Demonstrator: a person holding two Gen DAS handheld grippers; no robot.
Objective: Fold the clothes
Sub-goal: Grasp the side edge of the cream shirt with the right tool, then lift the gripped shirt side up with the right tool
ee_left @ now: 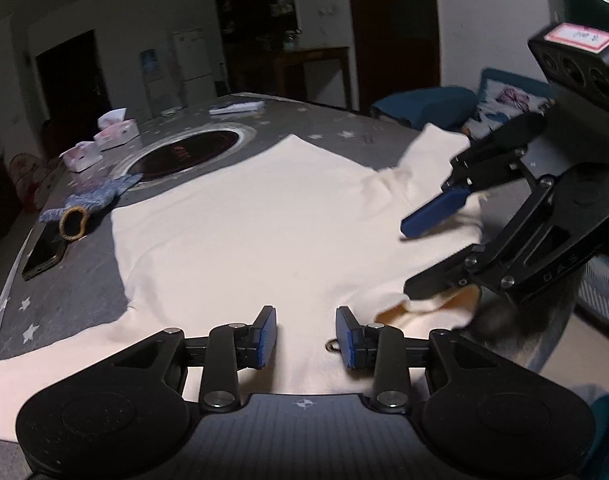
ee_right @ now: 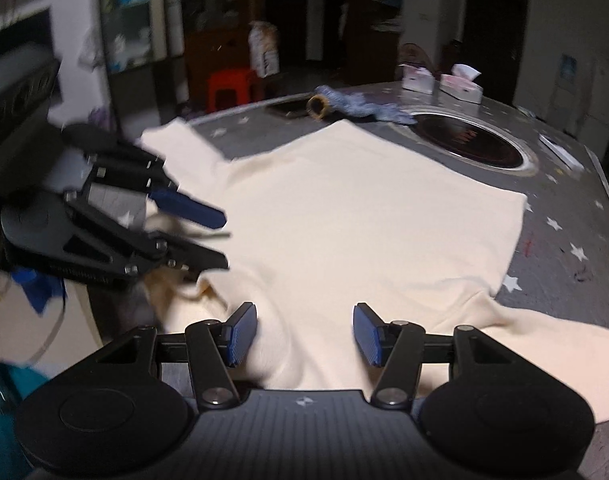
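- Cream garment (ee_left: pixel 256 216) spread flat across the grey star-patterned tabletop (ee_left: pixel 76 280), one sleeve running off to the near left in the left wrist view.
- Left hand-held gripper (ee_left: pixel 306 336) released, blue pads apart, poised just above the near edge of the garment with cloth showing between the fingers.
- Right hand-held gripper (ee_left: pixel 408 258) at the right of that view, also released, fingers spread over a rumpled, lifted fold at the garment's near right corner; nothing clamped.
- From the right wrist view: right hand-held gripper (ee_right: pixel 305 330) wide apart over the near hem of the garment (ee_right: pixel 364 220); left hand-held gripper (ee_right: pixel 224 238) at the left, blurred, parted above bunched cloth.
- Beyond the garment on the far side: round dark cooktop inset (ee_left: pixel 188 152), blue knit glove (ee_left: pixel 92 198), dark phone (ee_left: pixel 44 252), tissue boxes (ee_left: pixel 116 132).
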